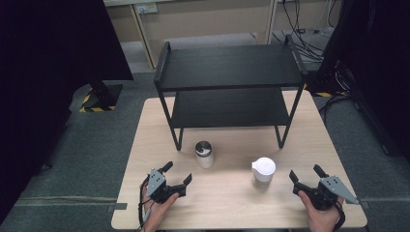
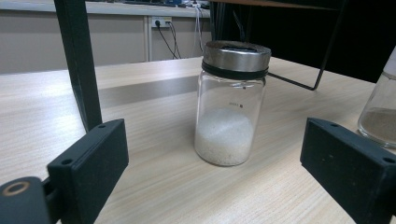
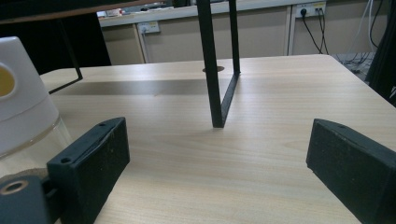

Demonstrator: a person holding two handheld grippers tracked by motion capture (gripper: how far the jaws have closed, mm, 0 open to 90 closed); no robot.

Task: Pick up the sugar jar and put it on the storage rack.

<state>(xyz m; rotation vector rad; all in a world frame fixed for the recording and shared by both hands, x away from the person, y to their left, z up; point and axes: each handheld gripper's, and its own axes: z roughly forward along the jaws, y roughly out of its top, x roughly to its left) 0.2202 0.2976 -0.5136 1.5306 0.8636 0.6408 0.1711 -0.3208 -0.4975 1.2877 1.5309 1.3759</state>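
Your left gripper [image 1: 177, 175] is hovering with jaws spread wide, facing the metal-lidded jar [image 1: 204, 154] standing just beyond it on the table [image 1: 232, 203]. The white-lidded jar [image 1: 263, 174] is standing near your right gripper [image 1: 305, 177], whose jaws are also gaping wide.

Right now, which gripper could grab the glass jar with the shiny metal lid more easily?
Probably the left gripper. The clear glass jar with the silver metal lid stands straight ahead between its open jaws. The right gripper sits nearer the white-lidded glass jar, which lies off to its side.
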